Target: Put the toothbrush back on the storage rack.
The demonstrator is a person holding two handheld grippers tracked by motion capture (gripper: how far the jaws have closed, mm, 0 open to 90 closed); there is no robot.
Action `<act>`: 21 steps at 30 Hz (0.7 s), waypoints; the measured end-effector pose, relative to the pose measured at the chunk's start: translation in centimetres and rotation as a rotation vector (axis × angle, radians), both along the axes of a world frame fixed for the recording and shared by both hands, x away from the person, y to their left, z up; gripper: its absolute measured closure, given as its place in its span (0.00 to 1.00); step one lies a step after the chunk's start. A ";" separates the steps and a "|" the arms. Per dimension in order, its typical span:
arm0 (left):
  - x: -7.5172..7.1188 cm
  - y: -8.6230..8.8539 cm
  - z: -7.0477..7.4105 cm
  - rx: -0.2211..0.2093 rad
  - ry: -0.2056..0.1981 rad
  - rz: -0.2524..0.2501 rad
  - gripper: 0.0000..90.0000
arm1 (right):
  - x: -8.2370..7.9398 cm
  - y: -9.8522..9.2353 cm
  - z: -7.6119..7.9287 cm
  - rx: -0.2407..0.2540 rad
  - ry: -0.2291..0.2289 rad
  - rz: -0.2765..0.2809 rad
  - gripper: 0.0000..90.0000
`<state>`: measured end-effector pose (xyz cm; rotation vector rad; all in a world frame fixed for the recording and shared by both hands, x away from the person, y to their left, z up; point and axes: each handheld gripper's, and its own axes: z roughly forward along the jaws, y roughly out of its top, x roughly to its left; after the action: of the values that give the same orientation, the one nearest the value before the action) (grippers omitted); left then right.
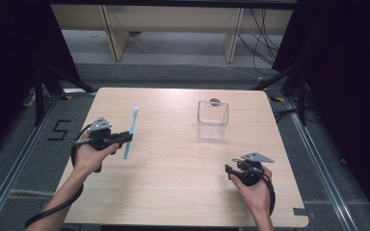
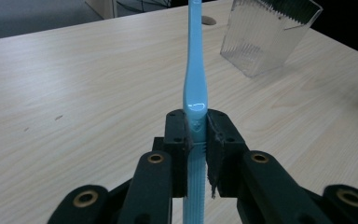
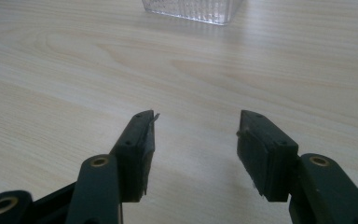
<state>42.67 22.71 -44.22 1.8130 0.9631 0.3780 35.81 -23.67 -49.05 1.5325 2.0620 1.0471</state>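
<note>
Toothbrush (image 2: 195,70) | clamped in left claw (image 1: 125,138) | right claw (image 3: 196,140) agape

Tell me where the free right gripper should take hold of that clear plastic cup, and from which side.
Grip one upper wall of the clear cup, probably the near one, coming down from above. It stands upright with its mouth open, and its flat ribbed walls look thin enough for one jaw inside and one outside. The right gripper is open with nothing between its jaws. The left gripper is shut on the blue toothbrush.
</note>
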 end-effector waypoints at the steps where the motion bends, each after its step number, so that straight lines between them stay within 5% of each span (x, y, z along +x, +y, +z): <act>1: -0.1 -0.1 0.0 -0.006 -0.005 0.006 0.87 | -0.1 0.0 0.1 -0.016 -0.003 0.003 0.52; 3: -0.2 -0.3 -0.1 -0.015 -0.014 0.005 0.87 | -0.2 0.3 0.2 0.005 0.016 -0.015 0.52; 4: -0.3 -0.4 -0.1 -0.031 -0.028 0.005 0.87 | 0.1 0.3 0.0 0.006 -0.032 0.025 0.52; 6: -0.4 -0.7 -0.1 -0.063 -0.048 0.008 0.87 | 0.0 0.4 0.1 -0.014 -0.035 0.023 0.53; 9: -0.4 -0.8 -0.1 -0.075 -0.060 0.013 0.87 | -0.3 0.7 0.2 0.019 -0.009 -0.011 0.53; 13: -0.5 -1.1 -0.1 -0.118 -0.094 0.012 0.87 | 0.0 0.6 0.0 0.020 -0.062 0.027 0.54; 15: -0.5 -1.2 -0.1 -0.124 -0.103 0.011 0.87 | -0.2 0.8 0.2 0.029 -0.037 0.006 0.54; 21: -0.3 -1.9 -0.3 -0.138 -0.118 -0.012 0.87 | 0.2 0.6 -0.2 0.009 -0.113 0.056 0.54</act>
<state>42.39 20.78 -44.49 1.6525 0.8743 0.3971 35.98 -23.12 -49.26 1.3939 2.0358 1.1381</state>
